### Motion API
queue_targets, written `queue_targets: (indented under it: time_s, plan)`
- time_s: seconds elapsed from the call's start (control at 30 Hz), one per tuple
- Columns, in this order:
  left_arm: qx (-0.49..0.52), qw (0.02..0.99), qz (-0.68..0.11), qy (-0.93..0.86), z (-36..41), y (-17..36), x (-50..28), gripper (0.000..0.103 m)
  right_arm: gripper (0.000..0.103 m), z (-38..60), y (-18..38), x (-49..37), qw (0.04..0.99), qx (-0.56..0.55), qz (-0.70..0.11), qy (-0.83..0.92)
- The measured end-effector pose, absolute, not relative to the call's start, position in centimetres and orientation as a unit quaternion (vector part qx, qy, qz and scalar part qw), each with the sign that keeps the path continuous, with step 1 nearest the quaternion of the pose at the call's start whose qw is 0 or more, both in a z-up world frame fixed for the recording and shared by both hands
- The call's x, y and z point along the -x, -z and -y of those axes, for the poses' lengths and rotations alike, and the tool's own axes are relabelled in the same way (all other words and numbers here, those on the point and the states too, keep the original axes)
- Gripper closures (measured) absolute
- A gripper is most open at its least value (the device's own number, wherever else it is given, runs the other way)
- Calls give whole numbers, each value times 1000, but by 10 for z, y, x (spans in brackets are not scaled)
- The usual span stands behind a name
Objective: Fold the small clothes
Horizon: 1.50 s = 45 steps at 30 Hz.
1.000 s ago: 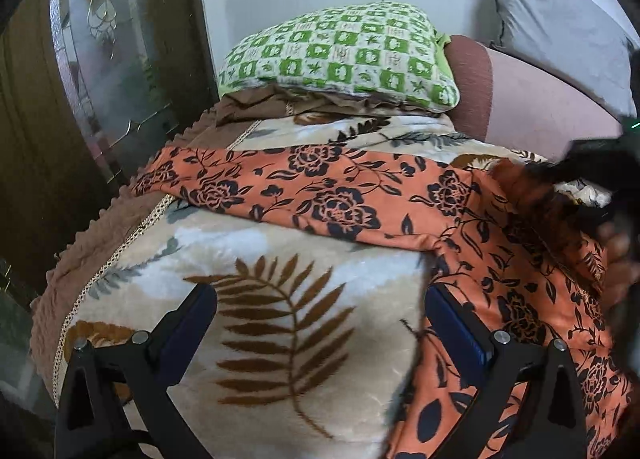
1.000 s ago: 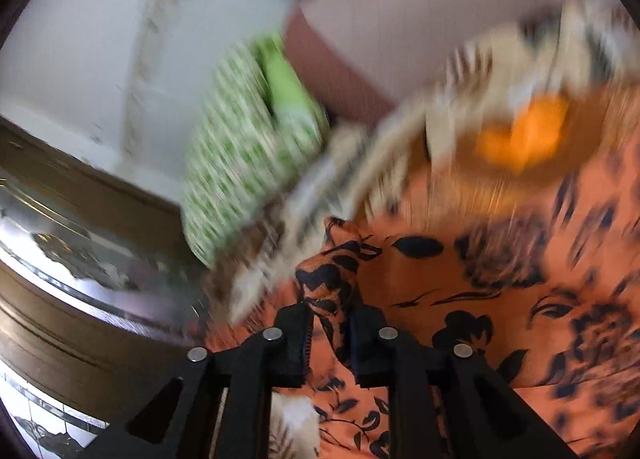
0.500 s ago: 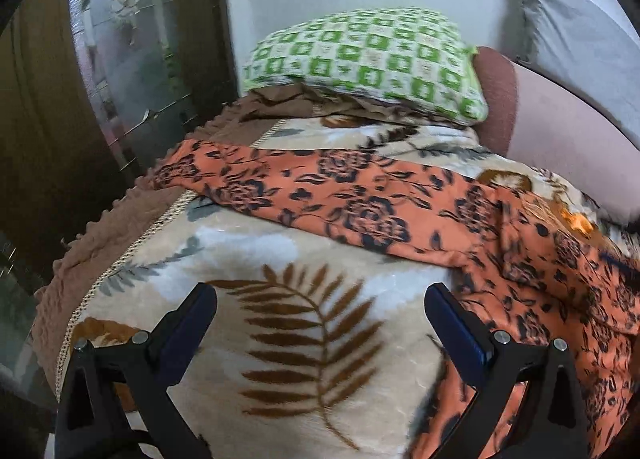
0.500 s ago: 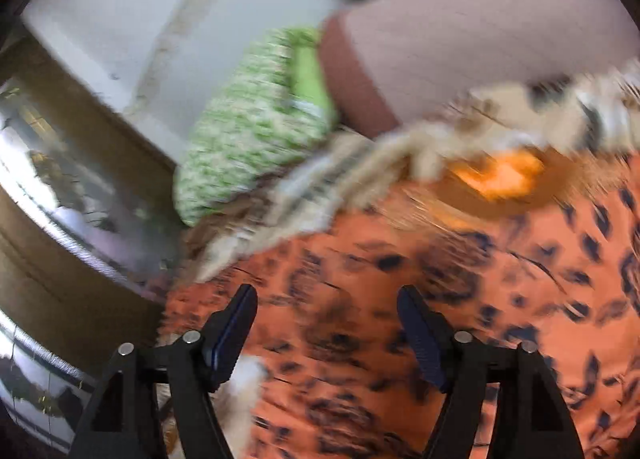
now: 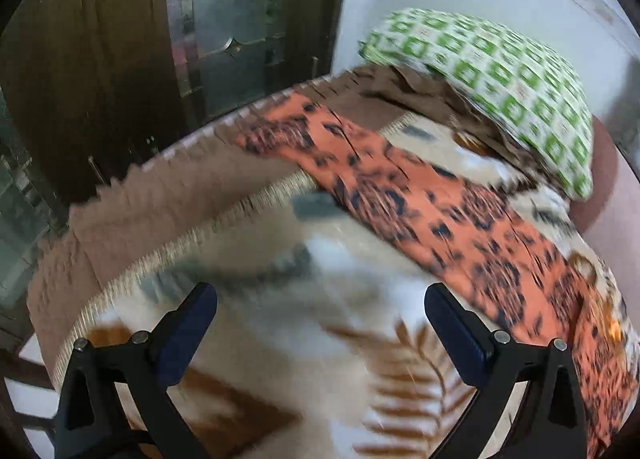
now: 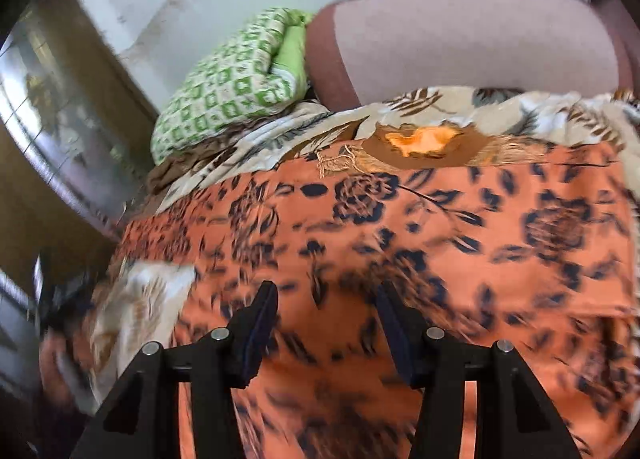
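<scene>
An orange garment with a dark flower print (image 5: 400, 195) lies spread in a band across the bed, from the far left edge toward the near right. My left gripper (image 5: 320, 291) is open wide above the cream blanket, just short of the garment's near edge, with nothing between its fingers. In the right wrist view the garment (image 6: 400, 243) fills the middle and bottom. My right gripper (image 6: 326, 291) hovers over this cloth. Its jaws are closing, still apart, and no fold is caught between them.
A cream leaf-print blanket (image 5: 280, 339) with a brown fringed border (image 5: 160, 211) covers the bed. A green checked pillow (image 5: 500, 71) and a pink bolster (image 6: 460, 39) lie at the head. A dark wooden door with patterned glass (image 5: 224, 19) stands beyond the left edge.
My right gripper let go of the garment fold it pinched, opened wide, then narrowed again. The left view swung left toward the door, and its gripper stayed open.
</scene>
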<state>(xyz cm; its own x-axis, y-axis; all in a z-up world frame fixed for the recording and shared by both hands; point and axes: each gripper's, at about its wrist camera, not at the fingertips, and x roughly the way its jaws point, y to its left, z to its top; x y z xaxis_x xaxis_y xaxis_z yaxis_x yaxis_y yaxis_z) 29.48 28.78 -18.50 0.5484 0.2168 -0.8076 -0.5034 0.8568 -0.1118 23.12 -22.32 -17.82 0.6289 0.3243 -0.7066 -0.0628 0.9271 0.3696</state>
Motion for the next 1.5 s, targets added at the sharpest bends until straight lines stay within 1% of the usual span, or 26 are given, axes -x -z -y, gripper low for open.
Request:
queue_targets:
  time_s: [0.1, 0.2, 0.27, 0.3, 0.37, 0.4, 0.47, 0.5, 0.6, 0.77, 0.8, 0.87, 0.97, 1.13, 1.17, 1.23, 1.27, 1.33, 1.37, 1.43, 1.5]
  plan:
    - [151, 855, -447, -214, -316, 181, -328, 0, 47, 239, 180, -196, 892, -168, -403, -119]
    - [171, 837, -475, -212, -343, 185, -358, 0, 47, 244, 177, -181, 895, -179, -389, -125]
    - [220, 822, -484, -204, -364, 192, -372, 0, 47, 237, 177, -188, 888, -176, -401, -141]
    - [263, 811, -485, -194, -376, 199, -379, 0, 47, 235, 175, -191, 888, -175, -398, -150]
    - [299, 798, -487, -193, -386, 208, -387, 0, 47, 231, 173, -193, 891, -171, -389, -163]
    - [309, 796, -486, -186, -387, 213, -391, 0, 47, 230, 173, -193, 893, -165, -386, -165]
    - [317, 798, -479, -180, -390, 218, -396, 5, 47, 229, 174, -194, 895, -158, -383, -165]
    - [319, 800, -476, -180, -391, 219, -398, 6, 47, 230, 176, -195, 892, -161, -388, -166]
    - [338, 797, -469, -176, -398, 229, -404, 6, 47, 235, 180, -197, 890, -169, -391, -164]
    - [372, 806, -431, -163, -413, 231, -411, 7, 47, 237, 182, -200, 891, -167, -389, -160]
    - [378, 811, -419, -155, -414, 227, -409, 13, 47, 236, 184, -201, 890, -166, -393, -160]
    - [379, 819, -411, -131, -414, 223, -404, 23, 47, 235, 187, -202, 889, -161, -398, -158]
    - [364, 834, -401, -110, -413, 217, -392, 23, 47, 235, 188, -203, 891, -158, -394, -159]
    - [377, 826, -403, -110, -419, 225, -396, 23, 48, 231, 194, -206, 889, -156, -399, -160]
    - [376, 825, -408, -112, -418, 228, -399, 25, 47, 231, 195, -206, 891, -155, -398, -157]
    - [387, 817, -413, -111, -418, 236, -402, 41, 48, 235, 195, -208, 895, -164, -388, -148]
    - [392, 814, -415, -108, -418, 240, -401, 46, 48, 240, 194, -211, 900, -168, -378, -138]
    - [394, 809, -423, -107, -416, 246, -407, 68, 50, 246, 192, -220, 907, -166, -370, -116]
    - [392, 807, -426, -113, -416, 246, -409, 72, 53, 251, 192, -226, 908, -165, -369, -105]
    - [392, 808, -424, -119, -415, 244, -412, 80, 53, 264, 190, -240, 911, -168, -368, -84]
    - [384, 814, -419, -120, -414, 239, -416, 84, 53, 278, 189, -254, 913, -170, -366, -62]
